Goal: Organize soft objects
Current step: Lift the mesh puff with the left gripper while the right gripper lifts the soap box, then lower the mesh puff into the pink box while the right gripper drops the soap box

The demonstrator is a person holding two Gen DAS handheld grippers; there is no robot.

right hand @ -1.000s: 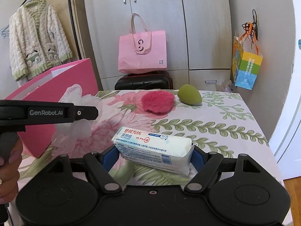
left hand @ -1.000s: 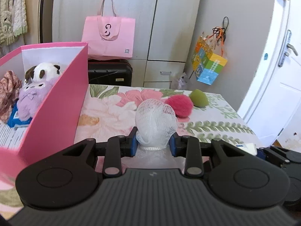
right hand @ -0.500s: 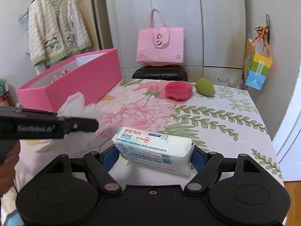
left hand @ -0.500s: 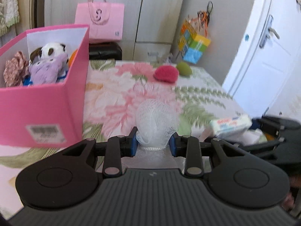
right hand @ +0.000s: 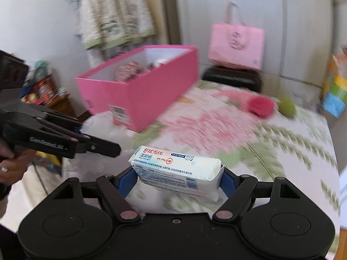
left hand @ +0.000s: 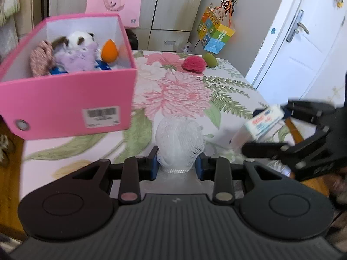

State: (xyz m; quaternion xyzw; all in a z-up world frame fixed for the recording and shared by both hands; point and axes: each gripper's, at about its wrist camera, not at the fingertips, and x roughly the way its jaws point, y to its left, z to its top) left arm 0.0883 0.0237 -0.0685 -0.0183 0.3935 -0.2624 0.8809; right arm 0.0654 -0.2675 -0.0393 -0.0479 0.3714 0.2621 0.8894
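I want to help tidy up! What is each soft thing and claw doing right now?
left claw: shut on the white mesh pouf.
right claw: shut on the wipes pack.
pink box: open, with plush toys and an orange sponge inside.
red pom-pom: lying on the table.
green sponge: lying on the table behind it.
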